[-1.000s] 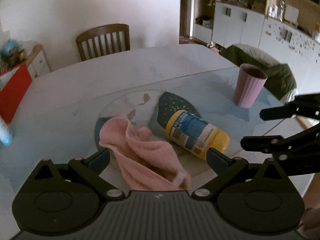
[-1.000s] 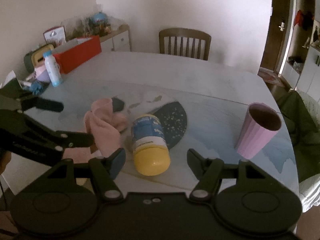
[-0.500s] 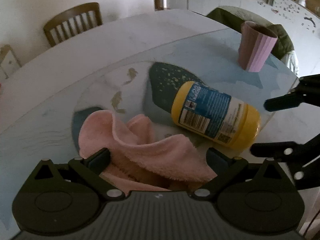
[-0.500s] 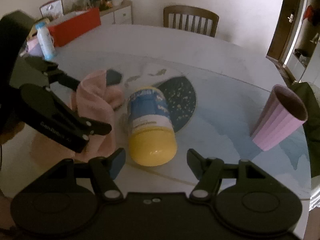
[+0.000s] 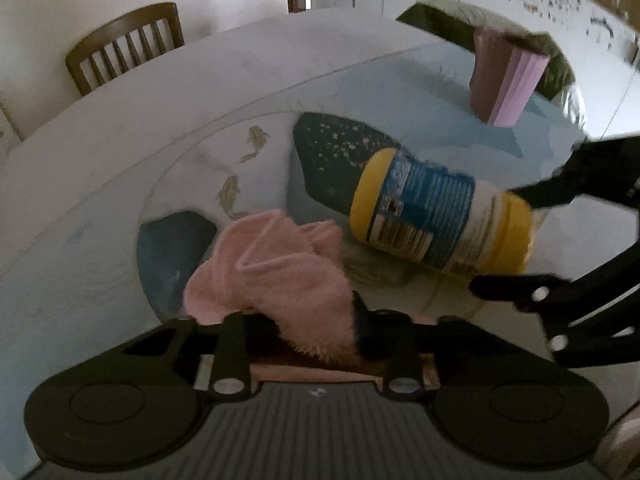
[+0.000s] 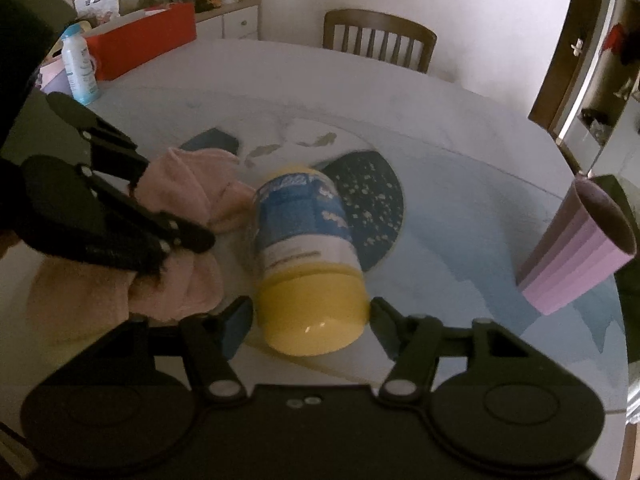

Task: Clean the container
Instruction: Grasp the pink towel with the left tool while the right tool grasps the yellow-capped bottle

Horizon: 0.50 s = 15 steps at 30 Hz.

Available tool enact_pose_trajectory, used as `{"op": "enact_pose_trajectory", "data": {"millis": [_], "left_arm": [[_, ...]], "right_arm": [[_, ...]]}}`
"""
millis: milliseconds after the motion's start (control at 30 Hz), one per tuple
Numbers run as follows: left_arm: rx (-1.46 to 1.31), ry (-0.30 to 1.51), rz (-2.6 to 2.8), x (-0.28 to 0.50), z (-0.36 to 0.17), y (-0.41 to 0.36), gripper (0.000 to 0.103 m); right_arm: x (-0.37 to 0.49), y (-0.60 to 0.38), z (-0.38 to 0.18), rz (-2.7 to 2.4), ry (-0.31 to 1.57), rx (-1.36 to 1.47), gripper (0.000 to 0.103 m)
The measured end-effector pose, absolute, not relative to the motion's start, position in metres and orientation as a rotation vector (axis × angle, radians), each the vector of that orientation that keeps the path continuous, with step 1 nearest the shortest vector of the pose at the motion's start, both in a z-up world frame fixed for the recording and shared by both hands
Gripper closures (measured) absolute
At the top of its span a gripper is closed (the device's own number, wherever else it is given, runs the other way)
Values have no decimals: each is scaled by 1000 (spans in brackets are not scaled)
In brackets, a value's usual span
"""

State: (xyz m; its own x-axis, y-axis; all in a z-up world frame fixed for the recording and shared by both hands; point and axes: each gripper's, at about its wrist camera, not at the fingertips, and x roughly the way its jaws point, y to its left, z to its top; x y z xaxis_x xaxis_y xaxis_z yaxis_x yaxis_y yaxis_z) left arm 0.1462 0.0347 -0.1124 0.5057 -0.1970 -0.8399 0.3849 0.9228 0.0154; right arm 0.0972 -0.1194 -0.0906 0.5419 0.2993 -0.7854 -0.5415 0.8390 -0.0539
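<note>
item: pink cloth [image 5: 280, 280], now pinched in your left gripper [image 5: 296, 320], whose jaws stood wide half a second ago. item: yellow-lidded container [image 6: 308, 256], on its side on the table [image 6: 460, 152], lid between the spread jaws of your right gripper [image 6: 310, 312], not yet clamped. wiping looks next.

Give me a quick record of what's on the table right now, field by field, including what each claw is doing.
container: yellow jar with blue label, lying on its side, lid toward the right claw
cloth: pink cloth, bunched up beside the jar
left claw: left claw shut on the pink cloth
right claw: right claw open, fingers on either side of the jar's lid end, contact not clear
cup: purple cup upright, off to the right, apart from the jar
surface: table with patterned mat
background: wooden chair behind the table
</note>
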Motion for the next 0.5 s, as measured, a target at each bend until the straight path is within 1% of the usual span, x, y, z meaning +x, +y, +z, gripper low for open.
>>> {"op": "enact_pose_trajectory", "data": {"millis": [133, 267, 367, 500], "left_arm": [[140, 961, -398, 138, -89, 45, 82], [82, 922, -511, 124, -59, 48, 82], [103, 898, -629, 110, -42, 34, 82], [152, 904, -751, 105, -39, 7, 83]], "right_arm": [[95, -116, -92, 510, 852, -339, 41], [93, -115, -91, 538, 854, -344, 42], [90, -116, -89, 579, 862, -332, 42], [79, -113, -83, 656, 863, -328, 42]]}}
